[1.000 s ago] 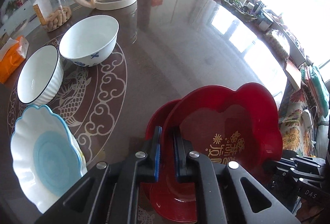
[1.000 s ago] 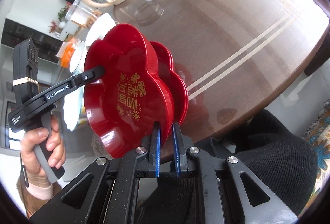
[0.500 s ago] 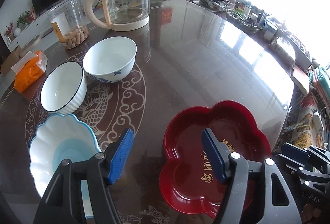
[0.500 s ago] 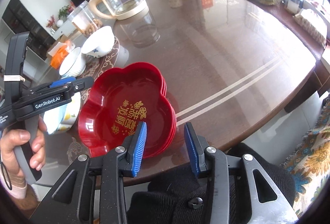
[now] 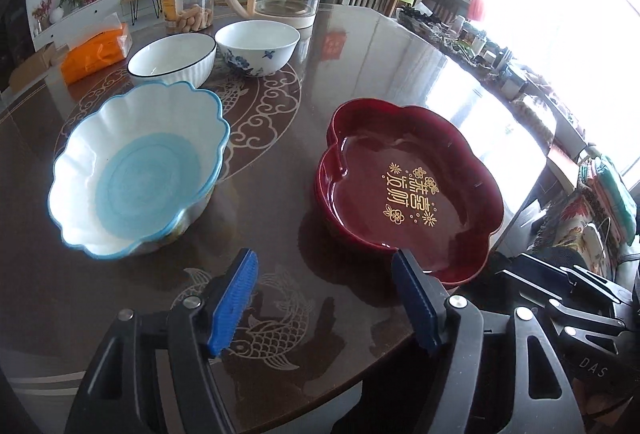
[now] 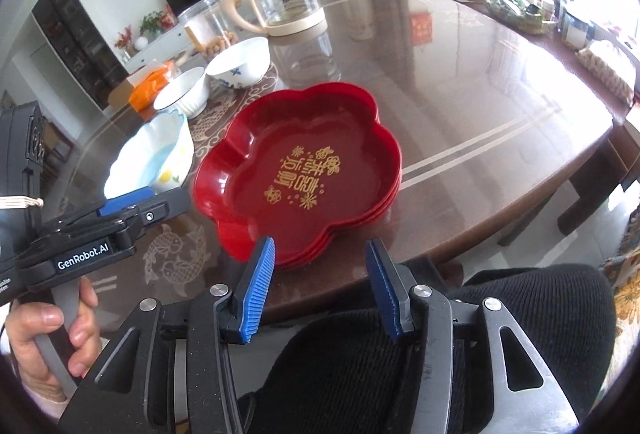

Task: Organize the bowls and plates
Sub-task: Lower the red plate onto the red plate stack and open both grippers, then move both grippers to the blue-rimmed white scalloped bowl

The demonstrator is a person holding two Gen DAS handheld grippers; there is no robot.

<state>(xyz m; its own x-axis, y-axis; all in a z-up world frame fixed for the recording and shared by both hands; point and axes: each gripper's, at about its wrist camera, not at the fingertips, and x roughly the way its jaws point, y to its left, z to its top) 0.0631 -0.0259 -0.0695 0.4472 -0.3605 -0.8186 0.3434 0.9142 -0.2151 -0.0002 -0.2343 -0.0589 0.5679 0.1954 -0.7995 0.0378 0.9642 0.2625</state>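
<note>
Left gripper [image 6: 136, 204], marked "GenRobot.AI": jaws wide apart, holding nothing. Scalloped white bowl with blue rim and centre [image 5: 140, 170] resting on glossy brown patterned surface [image 5: 280, 162]; black-rimmed white ribbed bowl [image 5: 172, 58] and white bowl with blue flowers [image 5: 258, 48] beyond. Stacked red flower-shaped plates with gold characters [image 6: 304, 170] near front edge. Right gripper [image 6: 320, 286]: jaws wide apart, holding nothing, "DAS" legible on body.

Red plate [image 6: 304, 170] down (both fingers [image 5: 234, 298] apart).
</note>
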